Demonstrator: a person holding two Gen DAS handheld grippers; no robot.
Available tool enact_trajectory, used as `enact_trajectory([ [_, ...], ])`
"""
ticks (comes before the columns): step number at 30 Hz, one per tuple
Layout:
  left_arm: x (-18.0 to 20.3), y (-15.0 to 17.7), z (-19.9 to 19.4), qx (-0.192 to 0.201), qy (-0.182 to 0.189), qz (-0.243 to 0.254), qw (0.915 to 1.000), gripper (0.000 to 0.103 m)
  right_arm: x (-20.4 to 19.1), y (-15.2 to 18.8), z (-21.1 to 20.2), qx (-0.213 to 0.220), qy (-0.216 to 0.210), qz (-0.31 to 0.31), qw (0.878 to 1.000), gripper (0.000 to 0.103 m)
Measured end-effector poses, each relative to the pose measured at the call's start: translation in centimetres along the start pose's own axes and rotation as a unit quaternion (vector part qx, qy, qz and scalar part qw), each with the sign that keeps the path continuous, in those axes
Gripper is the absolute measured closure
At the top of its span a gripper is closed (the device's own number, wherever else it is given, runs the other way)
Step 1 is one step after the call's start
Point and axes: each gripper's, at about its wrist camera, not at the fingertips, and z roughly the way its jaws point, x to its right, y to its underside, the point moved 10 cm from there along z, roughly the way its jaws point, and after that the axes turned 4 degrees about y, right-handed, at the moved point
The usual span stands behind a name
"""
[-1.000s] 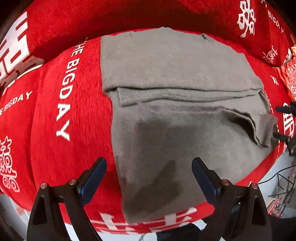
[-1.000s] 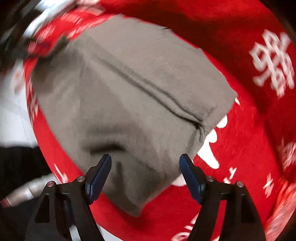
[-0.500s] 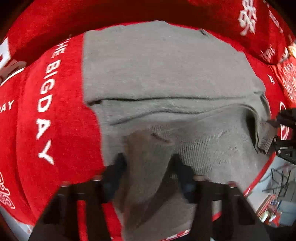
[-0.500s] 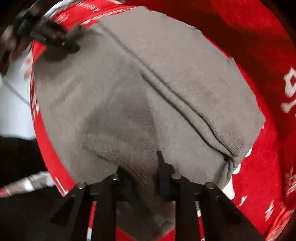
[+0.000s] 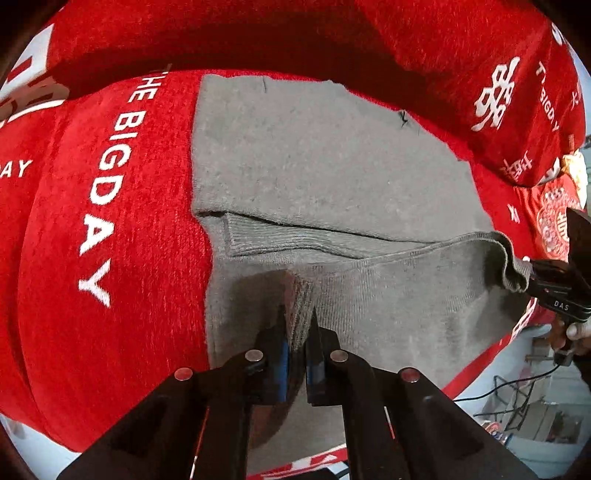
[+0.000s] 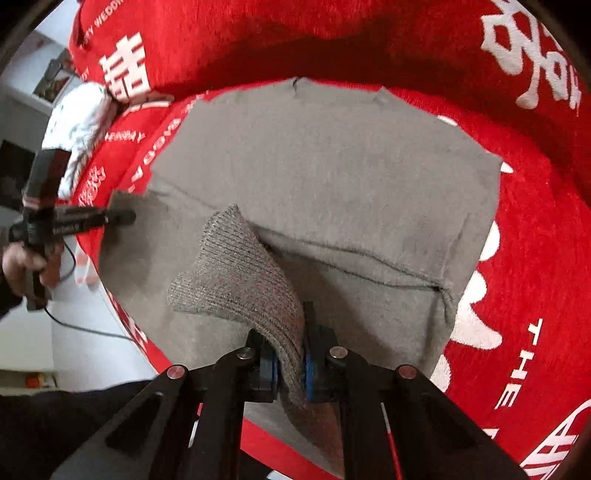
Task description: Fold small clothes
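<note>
A grey knit garment [image 5: 325, 158] lies flat on a red cloth [image 5: 74, 229] with white lettering; it also shows in the right wrist view [image 6: 332, 173]. My left gripper [image 5: 298, 332] is shut on the garment's near ribbed hem and holds it lifted. My right gripper [image 6: 290, 354] is shut on the ribbed hem [image 6: 240, 280] at the other near corner, raised and curled over. Each gripper shows in the other's view: the right one at the far right [image 5: 554, 291], the left one at the far left [image 6: 110, 218].
The red cloth covers a cushioned surface with a raised back [image 5: 332, 33] behind the garment. A white crumpled cloth [image 6: 81, 122] lies at the far left. Cables [image 5: 517, 387] and floor clutter show beyond the near edge.
Both grippers went from open above the garment to shut on its near hem. The hem has since been lifted off the lower layer.
</note>
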Motion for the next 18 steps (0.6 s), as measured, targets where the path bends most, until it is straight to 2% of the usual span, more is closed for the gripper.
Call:
enact_trajectory([
  [6,-0.7,-1.0,-2.9,0.029,-0.001,-0.01,0.9995,0.096,0.2,-2.0,-1.1,0.023,0.009,0.021,0.999,0.093],
  [12,-0.5,-4.8,-4.4,0.054,-0.009,-0.006,0.9985,0.096,2.6,-4.5,-2.0,0.039,-0.006,0.081,0.996,0.093],
  [18,0.5,-8.7,-3.9,0.062,-0.014,-0.003,0.998,0.096,4.6,-6.7,-1.1,0.037,0.0,0.125,0.991,0.093],
])
